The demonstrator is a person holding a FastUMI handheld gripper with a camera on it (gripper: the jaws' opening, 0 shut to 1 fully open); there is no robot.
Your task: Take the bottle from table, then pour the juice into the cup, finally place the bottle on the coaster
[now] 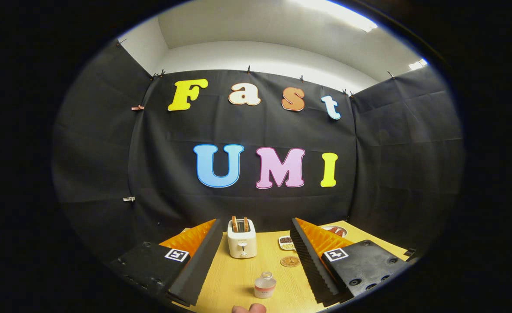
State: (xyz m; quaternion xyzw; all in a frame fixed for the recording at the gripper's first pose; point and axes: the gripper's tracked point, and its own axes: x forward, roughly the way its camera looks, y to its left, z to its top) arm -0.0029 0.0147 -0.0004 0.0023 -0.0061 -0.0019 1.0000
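Your gripper [256,261] was up over the table [234,278] | fingers were wide apart, holding nothing | small bottle [265,285] stood between them | coaster [290,261] lay beyond it, near the toaster [242,243]

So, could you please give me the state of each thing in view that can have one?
gripper: open, fingers wide apart, holding nothing
bottle: upright on the table, between the fingers, not gripped
toaster: upright beyond the bottle, two slices standing up out of its slots
coaster: flat on the table, bare
small dish: beyond the coaster, holds food
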